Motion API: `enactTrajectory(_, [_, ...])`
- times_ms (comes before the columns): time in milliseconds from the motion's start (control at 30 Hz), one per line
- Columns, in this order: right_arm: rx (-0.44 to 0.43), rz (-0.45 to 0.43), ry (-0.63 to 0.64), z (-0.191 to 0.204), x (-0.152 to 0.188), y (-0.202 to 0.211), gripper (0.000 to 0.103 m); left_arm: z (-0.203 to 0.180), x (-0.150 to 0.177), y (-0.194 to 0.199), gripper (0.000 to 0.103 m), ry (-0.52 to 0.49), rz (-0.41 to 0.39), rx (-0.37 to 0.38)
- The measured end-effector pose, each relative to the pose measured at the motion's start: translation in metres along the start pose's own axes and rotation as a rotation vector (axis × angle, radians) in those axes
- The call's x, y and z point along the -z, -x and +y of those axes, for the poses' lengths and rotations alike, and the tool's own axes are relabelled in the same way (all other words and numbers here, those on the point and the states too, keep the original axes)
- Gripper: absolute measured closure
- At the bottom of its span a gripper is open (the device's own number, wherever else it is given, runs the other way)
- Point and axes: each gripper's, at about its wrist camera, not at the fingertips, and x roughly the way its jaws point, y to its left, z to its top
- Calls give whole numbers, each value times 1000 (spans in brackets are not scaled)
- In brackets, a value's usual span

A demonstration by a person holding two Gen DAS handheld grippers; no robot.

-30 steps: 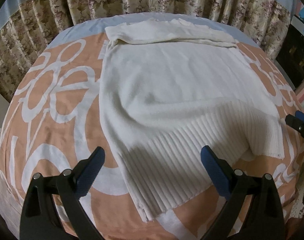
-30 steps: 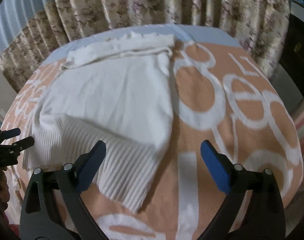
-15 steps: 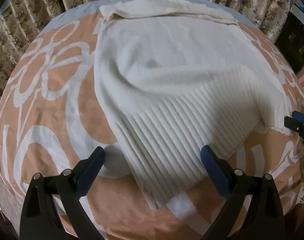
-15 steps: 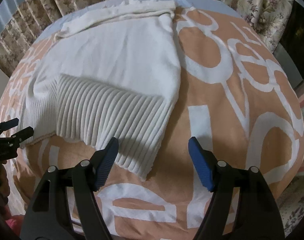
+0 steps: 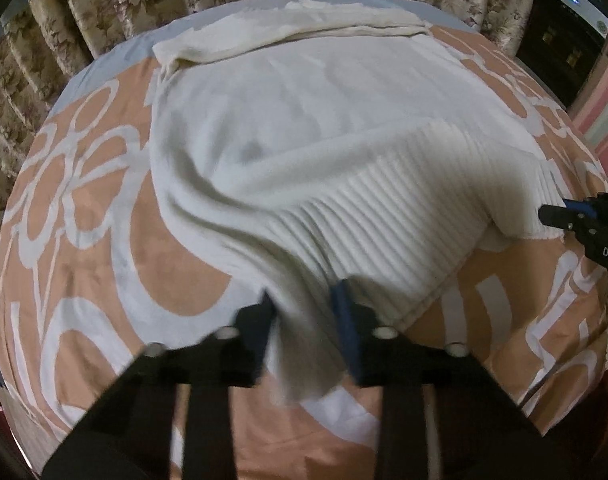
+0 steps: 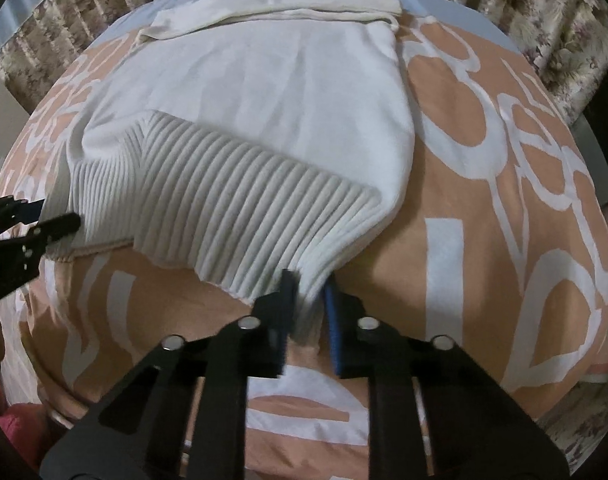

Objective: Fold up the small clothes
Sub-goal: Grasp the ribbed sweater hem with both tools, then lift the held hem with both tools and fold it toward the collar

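A cream knit sweater (image 5: pixel 304 120) lies on the bed, ribbed hem nearest me, its far part folded over (image 5: pixel 296 24). My left gripper (image 5: pixel 304 300) is closing its jaws on the hem's left corner, with the fabric bunched between the blue pads. In the right wrist view the sweater (image 6: pixel 264 80) shows its right hem corner pinched in my right gripper (image 6: pixel 307 284), which is shut on it. Each gripper shows in the other's view: the right gripper (image 5: pixel 559 212) at the hem's right end, the left gripper (image 6: pixel 52 220) at its left end.
The bedspread (image 5: pixel 104 220) is peach with a large white pattern and fills both views (image 6: pixel 483 160). Floral curtains (image 5: pixel 104 0) hang behind the bed. A dark appliance (image 5: pixel 563 32) stands at the far right.
Both grippers went from wide open above the hem to closed on its two corners. The ribbed hem has bunched up and lifted slightly between them.
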Motion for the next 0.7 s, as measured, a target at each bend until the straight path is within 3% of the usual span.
enactTrajectory(133, [8, -28, 14, -2, -4, 9, 93, 4, -9, 3, 88, -25, -13, -12])
enactTrajectory(500, [53, -150, 78, -7, -38, 38, 93, 6, -43, 21, 89, -108, -106, -122])
enactTrajectory(700, [70, -196, 104, -12, -69, 43, 93, 24, -73, 27, 90, -82, -154, -152])
